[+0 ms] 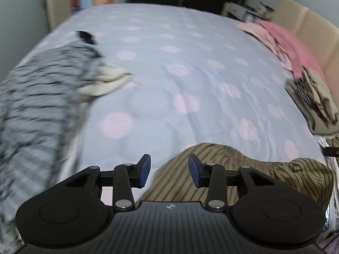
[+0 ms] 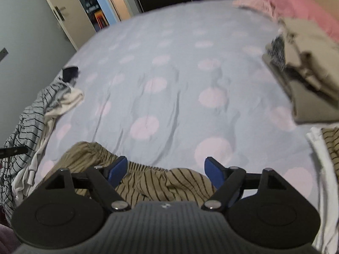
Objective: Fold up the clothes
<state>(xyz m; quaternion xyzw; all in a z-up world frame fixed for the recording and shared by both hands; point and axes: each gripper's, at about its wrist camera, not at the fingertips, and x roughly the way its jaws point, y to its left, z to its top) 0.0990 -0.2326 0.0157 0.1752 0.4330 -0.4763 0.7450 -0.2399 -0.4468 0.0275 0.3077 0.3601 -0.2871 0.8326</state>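
An olive garment with dark stripes (image 1: 222,169) lies crumpled at the near edge of the bed; it also shows in the right wrist view (image 2: 152,182). My left gripper (image 1: 169,170) is open, its fingers above the garment's left edge, holding nothing. My right gripper (image 2: 167,172) is open wide, hovering over the same garment, holding nothing. A grey striped garment (image 1: 40,97) with a cream cloth (image 1: 106,80) lies heaped at the left; in the right wrist view the heap (image 2: 31,122) is at the left edge.
The bed has a light blue cover with pink dots (image 1: 180,63). A stack of folded beige clothes (image 2: 307,80) sits at the right, with pink clothes (image 2: 296,6) behind it. A white and striped folded item (image 2: 326,158) lies at the near right. A door (image 2: 63,14) stands behind.
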